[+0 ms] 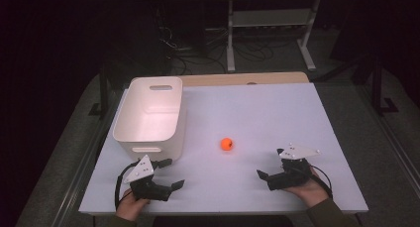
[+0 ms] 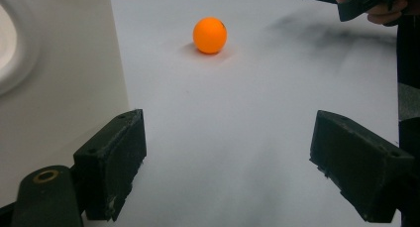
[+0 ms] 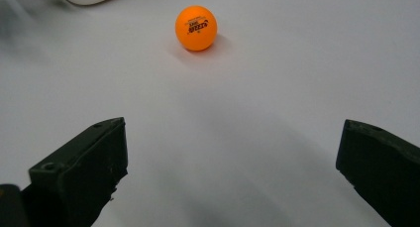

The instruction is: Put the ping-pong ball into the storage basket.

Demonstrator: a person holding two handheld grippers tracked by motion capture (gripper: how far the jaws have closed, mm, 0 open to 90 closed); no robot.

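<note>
Orange ball (image 3: 195, 28), dark unreadable print

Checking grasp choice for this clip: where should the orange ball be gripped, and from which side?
Grip the orange ball across its widest middle; it is round and lies free on the white table. Coming from the right tongs' side looks easiest: they are open, facing it, with the white bin opposite.

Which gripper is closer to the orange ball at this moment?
Right, narrowly. The right gripper sits open to the orange ball's near right; the left gripper is open, near-left of it.
</note>
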